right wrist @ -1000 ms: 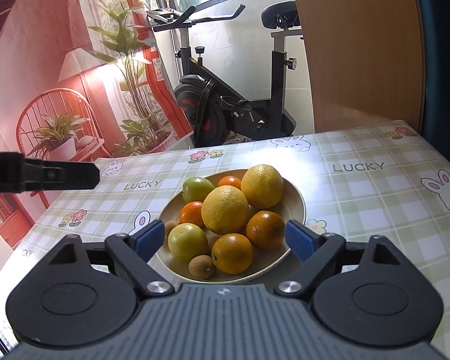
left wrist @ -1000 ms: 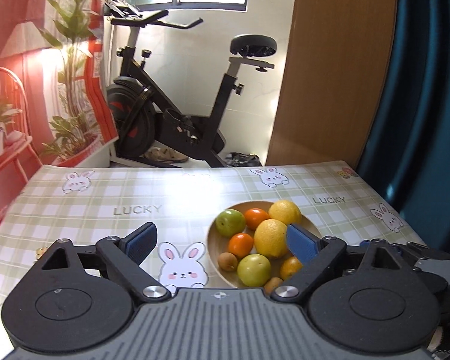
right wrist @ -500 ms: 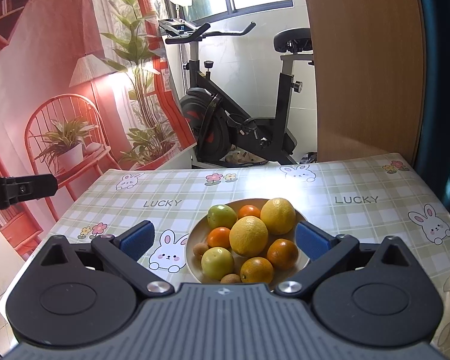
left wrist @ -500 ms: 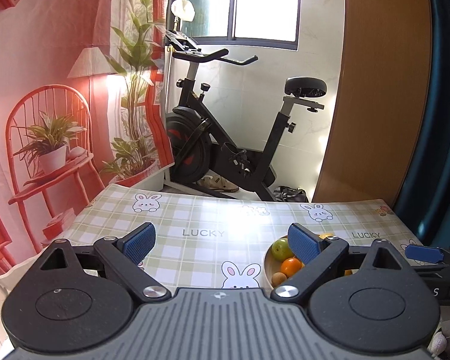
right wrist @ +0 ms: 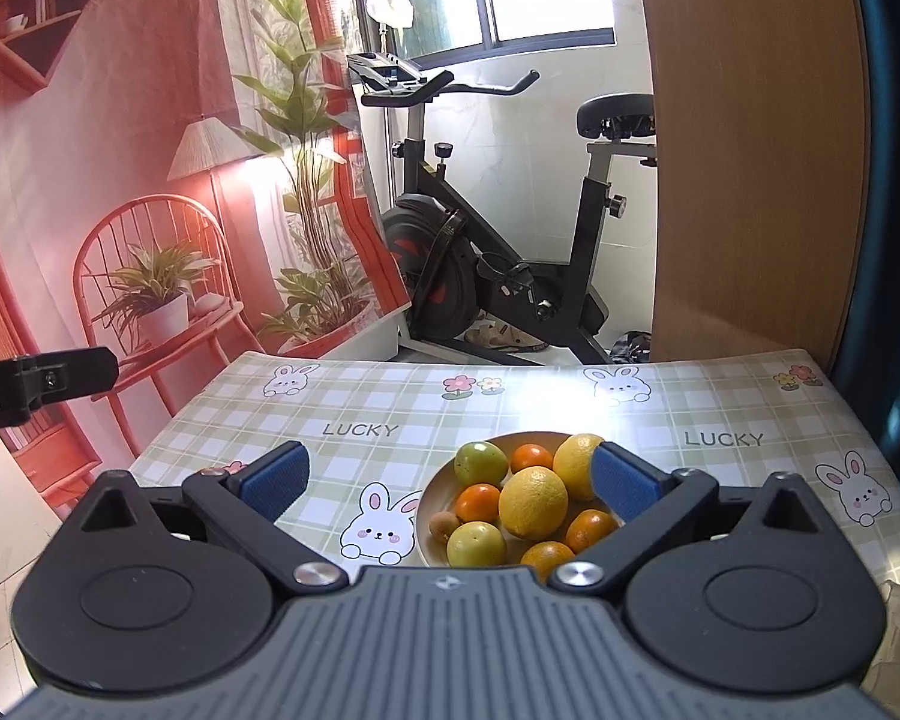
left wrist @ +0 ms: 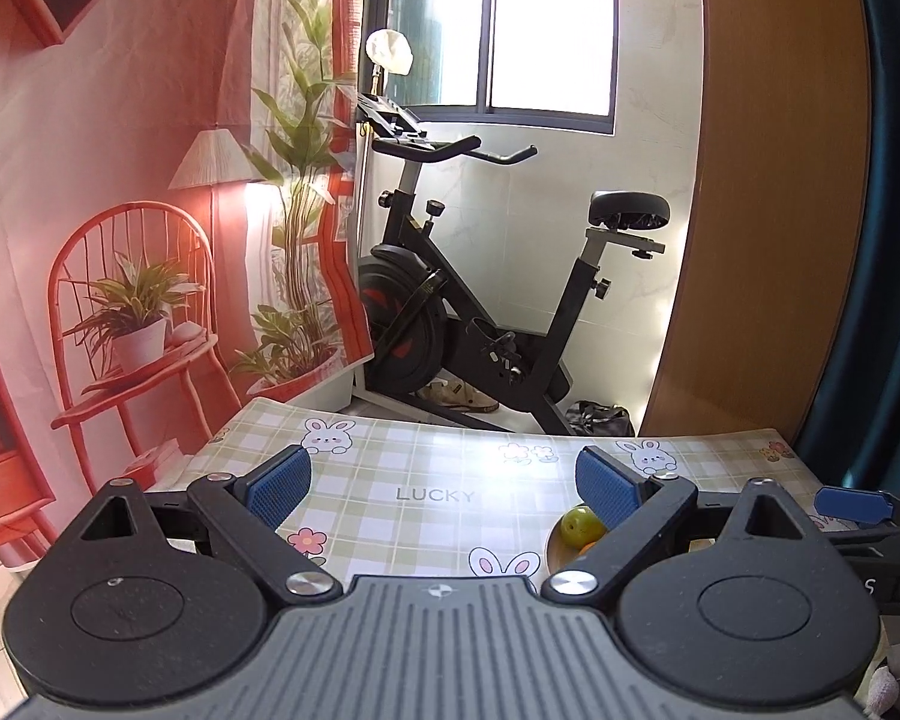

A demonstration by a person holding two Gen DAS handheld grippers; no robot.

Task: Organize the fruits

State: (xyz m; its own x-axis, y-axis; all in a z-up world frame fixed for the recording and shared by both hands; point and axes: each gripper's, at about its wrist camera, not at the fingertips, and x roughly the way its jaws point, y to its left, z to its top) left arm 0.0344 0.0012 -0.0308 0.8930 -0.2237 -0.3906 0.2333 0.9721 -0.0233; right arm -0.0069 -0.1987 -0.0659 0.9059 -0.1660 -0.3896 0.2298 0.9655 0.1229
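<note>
Green-and-white checked oilcloth covers the table (left wrist: 426,480) in my left wrist view, printed with rabbits and the word LUCKY. My left gripper (left wrist: 444,480) hangs above it with its blue pads spread wide and nothing between them. At the lower right, the bowl (left wrist: 551,546) is mostly hidden behind the right finger; I see only a green fruit (left wrist: 579,527) and a sliver of orange. The tip of my right gripper (left wrist: 855,504) pokes in from the right edge.

In the right wrist view, my right gripper (right wrist: 447,480) has just been opening; its jaws stand released with nothing between them. The bowl (right wrist: 432,501) sits on the table just ahead, holding two lemons (right wrist: 533,501), several oranges (right wrist: 477,501), two green fruits (right wrist: 480,462) and a small brown one (right wrist: 441,525). An exercise bike (right wrist: 498,264) stands beyond the table.
</note>
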